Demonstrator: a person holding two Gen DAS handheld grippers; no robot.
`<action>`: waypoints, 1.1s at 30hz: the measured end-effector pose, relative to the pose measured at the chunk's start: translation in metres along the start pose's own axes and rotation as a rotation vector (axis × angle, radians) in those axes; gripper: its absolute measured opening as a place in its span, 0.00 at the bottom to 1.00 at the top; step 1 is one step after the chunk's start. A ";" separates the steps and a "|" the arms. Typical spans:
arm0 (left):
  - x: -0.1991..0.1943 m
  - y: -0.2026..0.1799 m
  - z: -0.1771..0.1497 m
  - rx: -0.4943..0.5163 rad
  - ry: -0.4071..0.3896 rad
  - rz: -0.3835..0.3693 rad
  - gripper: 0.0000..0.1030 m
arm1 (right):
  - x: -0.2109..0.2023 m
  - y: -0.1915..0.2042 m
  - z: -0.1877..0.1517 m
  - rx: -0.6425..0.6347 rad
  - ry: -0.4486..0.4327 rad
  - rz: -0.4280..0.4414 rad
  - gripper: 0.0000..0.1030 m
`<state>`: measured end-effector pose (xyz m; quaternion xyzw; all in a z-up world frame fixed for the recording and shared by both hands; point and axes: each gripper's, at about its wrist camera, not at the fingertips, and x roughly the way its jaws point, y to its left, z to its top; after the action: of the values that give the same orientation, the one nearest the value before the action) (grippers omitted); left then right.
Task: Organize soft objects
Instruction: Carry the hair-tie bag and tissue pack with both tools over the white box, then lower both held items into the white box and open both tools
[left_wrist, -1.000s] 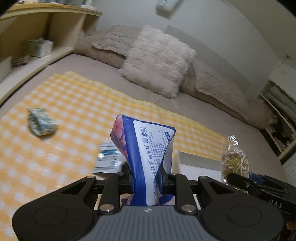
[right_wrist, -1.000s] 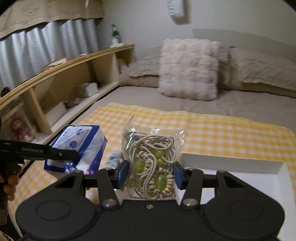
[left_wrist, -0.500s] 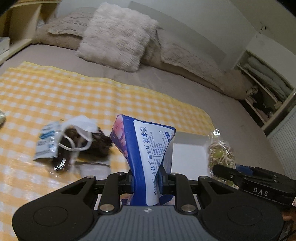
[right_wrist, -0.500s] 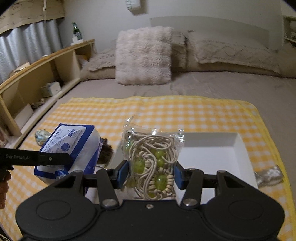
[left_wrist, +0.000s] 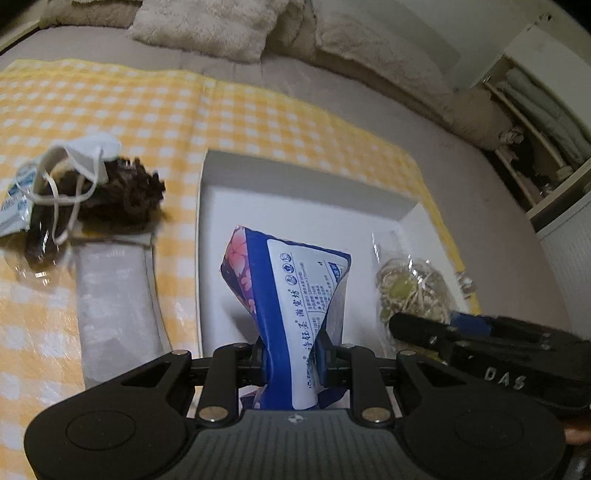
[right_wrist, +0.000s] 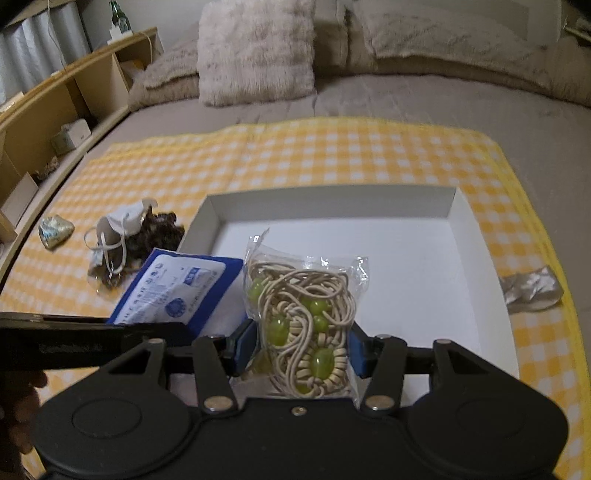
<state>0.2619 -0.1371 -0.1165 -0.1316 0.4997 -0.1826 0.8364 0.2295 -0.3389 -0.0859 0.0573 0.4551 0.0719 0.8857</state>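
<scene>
Left gripper (left_wrist: 291, 354), jaws just eased wider, still pinches blue tissue pack (left_wrist: 295, 295) above white tray (left_wrist: 201, 206) at frame centre; right gripper (right_wrist: 301, 349) clamps clear bag of beaded cord (right_wrist: 303, 317) over tray, lower centre.

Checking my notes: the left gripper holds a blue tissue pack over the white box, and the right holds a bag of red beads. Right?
Not quite: the right gripper holds a bag of green beads and cord, per the right wrist view. The rest stands.
</scene>
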 end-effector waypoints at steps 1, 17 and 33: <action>0.003 0.000 -0.002 0.001 0.012 0.009 0.31 | 0.002 -0.001 -0.001 0.003 0.009 0.000 0.51; -0.007 -0.005 -0.006 0.125 0.011 0.102 0.47 | 0.039 0.000 -0.014 0.081 0.129 0.037 0.54; -0.028 -0.005 -0.008 0.165 -0.025 0.104 0.46 | 0.009 0.000 -0.003 0.084 0.088 0.045 0.68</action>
<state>0.2417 -0.1290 -0.0961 -0.0384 0.4788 -0.1780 0.8588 0.2321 -0.3368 -0.0952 0.1013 0.4948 0.0751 0.8598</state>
